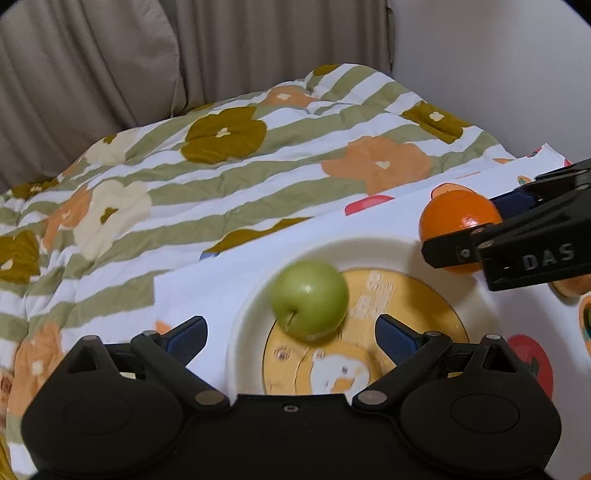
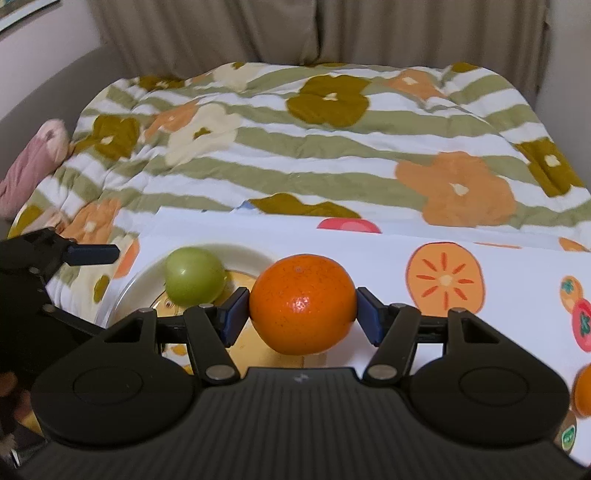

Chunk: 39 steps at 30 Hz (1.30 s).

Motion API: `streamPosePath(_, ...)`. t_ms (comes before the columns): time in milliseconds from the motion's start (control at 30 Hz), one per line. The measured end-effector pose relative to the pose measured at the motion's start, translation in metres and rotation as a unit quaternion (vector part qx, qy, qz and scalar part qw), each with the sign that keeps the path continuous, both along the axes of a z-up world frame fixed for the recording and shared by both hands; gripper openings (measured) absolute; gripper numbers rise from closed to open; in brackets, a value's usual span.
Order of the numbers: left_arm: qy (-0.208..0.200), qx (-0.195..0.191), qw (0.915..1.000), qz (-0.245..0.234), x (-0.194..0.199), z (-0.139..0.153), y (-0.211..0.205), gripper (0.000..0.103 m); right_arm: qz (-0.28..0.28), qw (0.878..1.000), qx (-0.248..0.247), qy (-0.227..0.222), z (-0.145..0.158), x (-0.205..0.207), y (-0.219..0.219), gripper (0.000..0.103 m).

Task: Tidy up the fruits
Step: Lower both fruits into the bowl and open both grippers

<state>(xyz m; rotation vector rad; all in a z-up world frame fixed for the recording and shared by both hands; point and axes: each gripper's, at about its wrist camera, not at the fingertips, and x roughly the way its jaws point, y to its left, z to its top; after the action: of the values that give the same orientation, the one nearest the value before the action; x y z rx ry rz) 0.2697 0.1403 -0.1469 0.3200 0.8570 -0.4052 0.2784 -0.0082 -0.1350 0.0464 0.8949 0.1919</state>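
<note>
A green apple (image 1: 309, 298) lies on a white plate (image 1: 373, 254) with a yellow cartoon centre. My left gripper (image 1: 291, 338) is open, just behind the apple, its blue pads apart on either side and not touching it. My right gripper (image 2: 301, 310) is shut on an orange (image 2: 303, 302), held just right of the plate. In the left wrist view the orange (image 1: 458, 218) sits in the right gripper at the plate's far right rim. The apple (image 2: 195, 275) and plate (image 2: 127, 291) show left in the right wrist view.
The plate stands on a white cloth with fruit prints (image 1: 221, 280) laid over a striped floral quilt (image 1: 221, 177). Another orange fruit (image 2: 583, 391) lies at the right edge. Curtains (image 2: 295, 29) hang behind. A pink cushion (image 2: 29, 166) lies at far left.
</note>
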Motion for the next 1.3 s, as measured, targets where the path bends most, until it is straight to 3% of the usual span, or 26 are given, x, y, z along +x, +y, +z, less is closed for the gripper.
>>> streamPosePath(333, 0.018, -0.019, 0.9991, 0.033, -0.020, -0.002, 0.023, 0.099, 0.077, 0.997, -0.012, -0.010, -0.025, 0.006, 0.029, 0.077)
streamPosePath(700, 0.031, -0.041, 0.9976, 0.046, -0.019, -0.004, 0.040, 0.099, 0.130, 0.990, -0.059, -0.014, -0.039, 0.010, 0.052, 0.078)
streamPosePath(733, 0.032, -0.044, 0.9974, 0.047, -0.020, -0.004, 0.041, 0.099, 0.128, 0.990, -0.063, -0.021, -0.038, 0.009, 0.053, 0.079)
streamPosePath(833, 0.032, -0.046, 0.9973, 0.047, -0.023, -0.002, 0.041, 0.099, 0.125, 0.989, -0.068, -0.040, -0.033, 0.005, 0.053, 0.103)
streamPosePath(1300, 0.017, -0.064, 0.9954, 0.069, -0.046, 0.019, 0.050, 0.099, 0.121, 0.988, -0.069, -0.063, -0.001, -0.024, 0.052, 0.103)
